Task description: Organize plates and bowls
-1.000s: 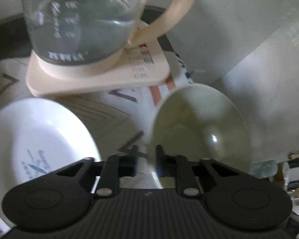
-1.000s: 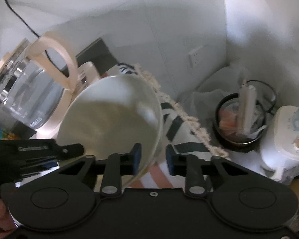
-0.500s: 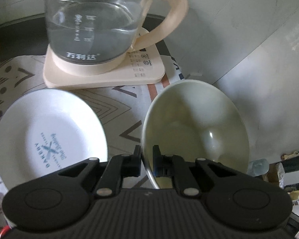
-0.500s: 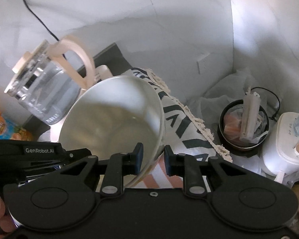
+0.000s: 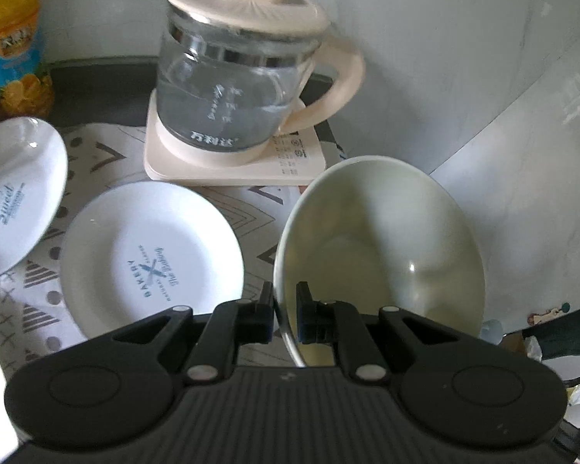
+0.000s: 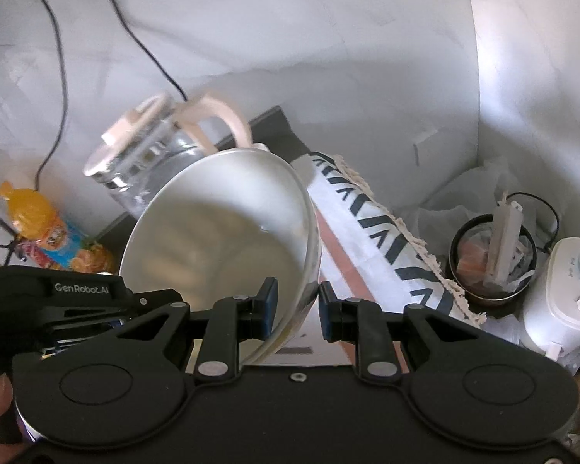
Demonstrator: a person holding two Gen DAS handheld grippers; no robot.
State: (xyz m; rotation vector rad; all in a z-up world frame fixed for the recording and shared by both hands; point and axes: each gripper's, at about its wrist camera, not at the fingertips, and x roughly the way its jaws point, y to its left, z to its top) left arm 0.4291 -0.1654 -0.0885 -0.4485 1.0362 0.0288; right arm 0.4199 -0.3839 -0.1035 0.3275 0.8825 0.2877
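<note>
A pale green bowl (image 5: 386, 247) hangs tilted above the patterned cloth (image 5: 96, 162). My left gripper (image 5: 284, 309) is shut on the bowl's left rim, one pad inside and one outside. In the right wrist view the same bowl (image 6: 220, 239) has its right wall between the pads of my right gripper (image 6: 295, 307), which is shut on it. The left tool's black housing (image 6: 77, 290) shows at the bowl's left. Two white printed plates (image 5: 150, 259) (image 5: 15, 197) lie on the cloth to the left of the bowl.
A glass kettle (image 5: 236, 89) on a cream base stands behind the plates, with an orange drink bottle (image 5: 11, 38) at the far left. Right of the table's fringed cloth edge (image 6: 375, 224), a dark bin (image 6: 491, 255) and a white appliance (image 6: 560, 290) stand on the floor.
Both grippers have risen with the bowl held between them. The kettle's lid, the bottle and a second plate have come into the left wrist view.
</note>
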